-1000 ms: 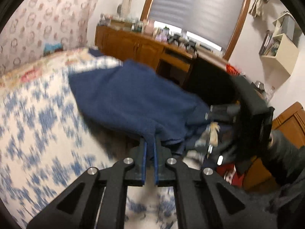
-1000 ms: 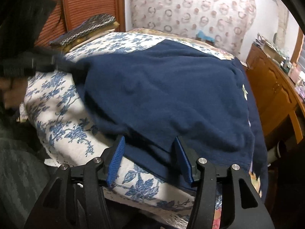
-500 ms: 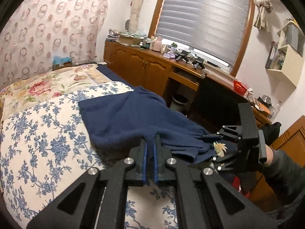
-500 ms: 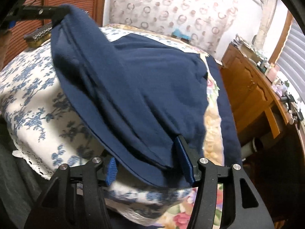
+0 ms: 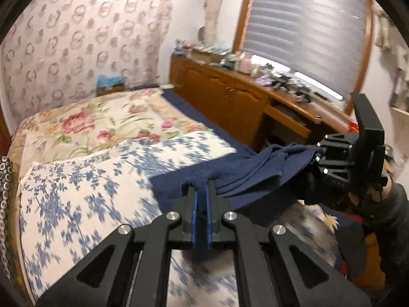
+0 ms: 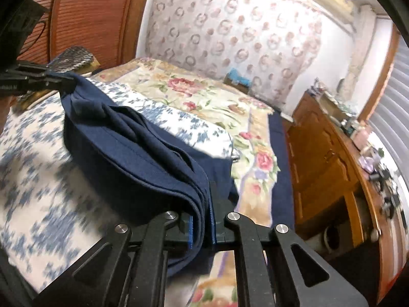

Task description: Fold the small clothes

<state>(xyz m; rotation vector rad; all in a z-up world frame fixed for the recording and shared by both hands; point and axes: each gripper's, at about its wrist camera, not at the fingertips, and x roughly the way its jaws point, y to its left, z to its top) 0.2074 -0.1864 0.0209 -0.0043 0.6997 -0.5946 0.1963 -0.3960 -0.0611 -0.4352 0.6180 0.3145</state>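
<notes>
Between the two grippers hangs a navy garment point(image 6: 133, 151), pinched at both ends & lifted just above the bed point(image 5: 76, 204). L gripper point(image 5: 201, 204) has its jaws nearly together w/ a thin edge of cloth between the blue pads. R gripper point(image 6: 202, 220) is clamped on a thicker bunch, several layers stacked in the jaws. Each gripper also shows in the other's view: R one point(image 5: 350, 158) holds the far end in the left view, L one point(image 6: 33, 80) in the right view.

Cloth looks soft, light, prob. fleece or knit: it sags & ridges between the grips, no stiffness. Judgement: it won't slip easily but layers may shift; best held at corners/hem edges, kept taut so the fold lands flat. Thick bunch on R side could drop a layer if the grip eases.

Bed has a blue-floral cover near, rose-floral quilt point(image 5: 102, 125) beyond; soft surface, so creases won't press sharp. Farther off: wood cabinet point(image 5: 225, 97) w/ clutter on top, window blind point(image 5: 306, 28), patterned wallpaper point(image 6: 230, 30).
</notes>
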